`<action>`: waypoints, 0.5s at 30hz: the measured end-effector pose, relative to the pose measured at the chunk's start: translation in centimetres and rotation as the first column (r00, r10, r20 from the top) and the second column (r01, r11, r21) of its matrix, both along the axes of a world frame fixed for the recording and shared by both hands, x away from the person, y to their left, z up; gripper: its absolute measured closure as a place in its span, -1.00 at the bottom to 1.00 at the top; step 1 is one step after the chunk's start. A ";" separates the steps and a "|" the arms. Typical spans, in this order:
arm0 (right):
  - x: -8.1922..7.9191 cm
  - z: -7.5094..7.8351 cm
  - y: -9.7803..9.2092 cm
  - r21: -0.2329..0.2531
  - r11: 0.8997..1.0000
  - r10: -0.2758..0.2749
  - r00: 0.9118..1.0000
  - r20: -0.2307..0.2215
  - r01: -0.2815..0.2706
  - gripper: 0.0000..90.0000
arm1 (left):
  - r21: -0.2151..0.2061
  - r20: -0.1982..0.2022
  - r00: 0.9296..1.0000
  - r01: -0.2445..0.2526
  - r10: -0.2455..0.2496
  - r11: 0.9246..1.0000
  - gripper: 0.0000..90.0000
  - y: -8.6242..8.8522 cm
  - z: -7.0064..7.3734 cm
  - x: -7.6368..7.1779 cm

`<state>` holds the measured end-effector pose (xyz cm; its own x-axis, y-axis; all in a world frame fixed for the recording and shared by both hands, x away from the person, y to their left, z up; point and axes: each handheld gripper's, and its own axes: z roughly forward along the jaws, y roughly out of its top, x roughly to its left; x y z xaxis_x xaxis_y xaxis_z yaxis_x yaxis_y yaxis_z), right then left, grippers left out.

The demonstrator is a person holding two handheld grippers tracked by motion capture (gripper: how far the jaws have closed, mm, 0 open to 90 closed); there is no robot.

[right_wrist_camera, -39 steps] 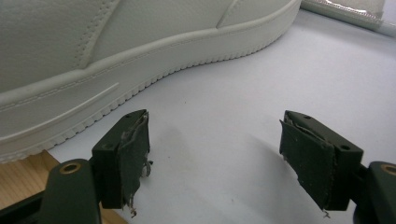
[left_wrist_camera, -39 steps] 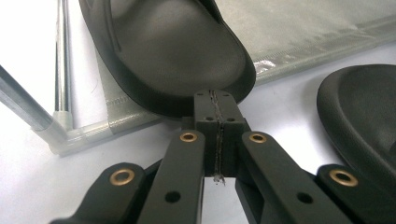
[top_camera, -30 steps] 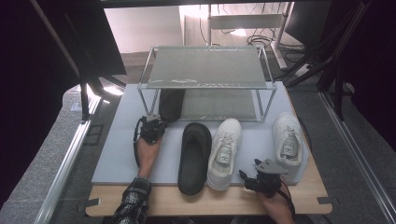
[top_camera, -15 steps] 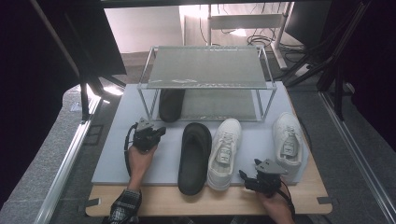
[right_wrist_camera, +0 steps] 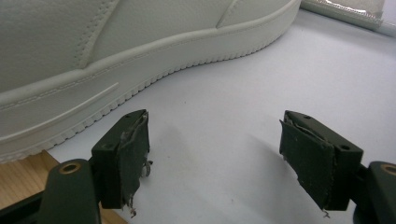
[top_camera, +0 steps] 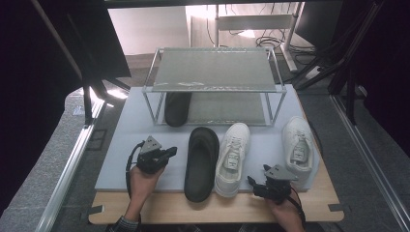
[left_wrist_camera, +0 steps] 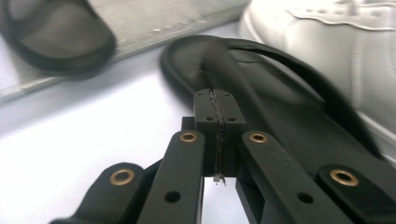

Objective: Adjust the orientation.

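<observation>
Black slipper (top_camera: 201, 163), one, lying lengthwise on the pale grey mat (top_camera: 121, 159) that covers the wooden desk (top_camera: 159, 212), toe toward the wire rack (top_camera: 212, 72); a second black slipper (top_camera: 177, 108) sits on the rack's lower shelf, at its left end. White sneaker (top_camera: 233, 157), one, just right of the loose slipper and close alongside it; second white sneaker (top_camera: 298, 150) farther right on the mat, apart from the first. Left tongs (top_camera: 169, 153), held in the person's left hand (top_camera: 144, 178), hover just left of the loose slipper with tips pointed at its near edge; in the left gripper view the two pads are pressed flat together with nothing between them, and the slipper's strap (left_wrist_camera: 243, 84) lies directly ahead. Right tongs (top_camera: 252, 185), held in the right hand (top_camera: 286, 214) at the mat's front edge, sit low between the two sneakers; in the right gripper view the pads (right_wrist_camera: 125, 158) stand wide apart over bare mat, empty, with the side of a white sneaker's sole (right_wrist_camera: 140, 70) close ahead on the left.
</observation>
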<state>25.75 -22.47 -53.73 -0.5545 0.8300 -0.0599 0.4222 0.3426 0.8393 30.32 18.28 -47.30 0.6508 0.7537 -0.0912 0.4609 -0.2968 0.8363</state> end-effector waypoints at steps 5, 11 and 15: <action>0.0 0.0 0.0 0.000 1.000 0.000 1.000 0.000 0.000 -0.46 | -0.028 0.007 0.999 0.040 -0.039 0.999 0.98 -0.9 0.1 -1.7; 0.0 0.0 0.0 0.000 1.000 0.000 1.000 0.000 0.000 -0.46 | -0.008 -0.007 0.997 0.074 -0.074 0.997 0.96 -2.2 -0.9 -2.7; 0.0 0.0 0.0 0.000 1.000 0.000 1.000 0.000 0.000 -0.46 | -0.016 -0.013 0.996 0.085 -0.086 0.996 0.95 -2.7 -1.4 -3.0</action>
<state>25.75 -22.47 -53.73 -0.5546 0.8300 -0.0596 0.4223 0.3425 0.8393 27.27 15.57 -48.67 0.7115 0.6938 -0.1118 0.4458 -0.3226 0.8350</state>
